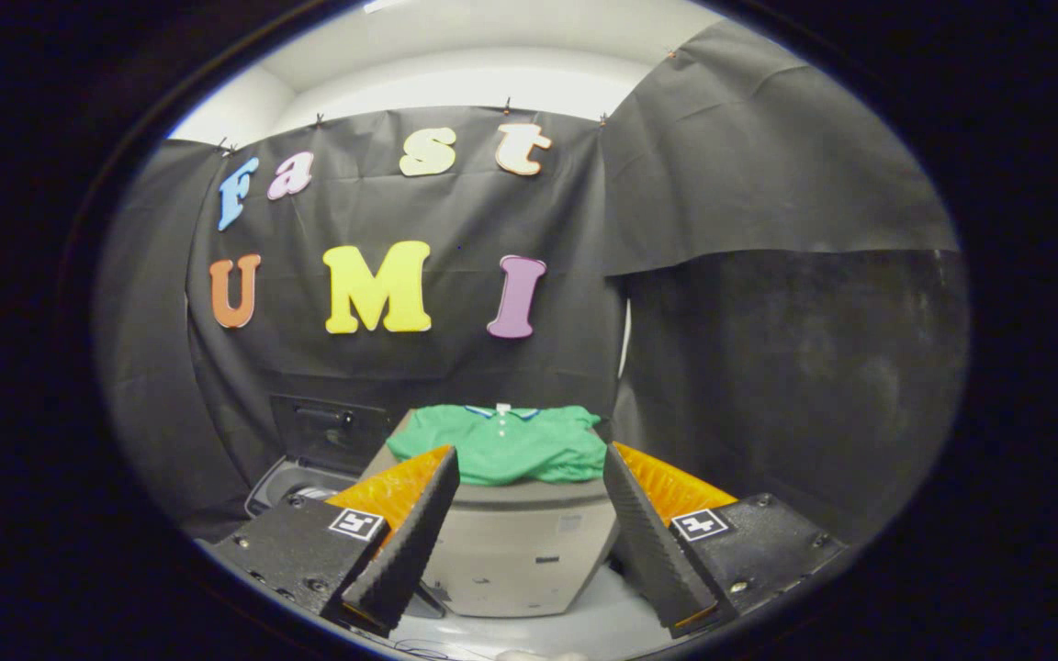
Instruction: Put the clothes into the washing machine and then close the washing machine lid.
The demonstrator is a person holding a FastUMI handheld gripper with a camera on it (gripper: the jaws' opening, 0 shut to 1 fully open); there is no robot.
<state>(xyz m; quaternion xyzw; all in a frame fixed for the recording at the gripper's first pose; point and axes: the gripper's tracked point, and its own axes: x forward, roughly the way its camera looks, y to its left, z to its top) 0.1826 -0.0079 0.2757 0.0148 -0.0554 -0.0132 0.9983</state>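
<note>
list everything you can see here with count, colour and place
shirt: one, green with a white collar trim, lying folded flat on top of the grey box, beyond the fingers and centred between them
box: one, grey-beige, standing on the pale floor, ahead of the fingers and showing through the gap between them
washing machine: one, dark with a grey rim, left of the box and behind the left finger; its lid stands up against the cloth wall, so the tub is open
cloth wall: black, hung behind and to the right of everything
floor: pale grey-white, under the box
tool: one, fingers spread wide apart, holding nothing, short of the shirt
</note>
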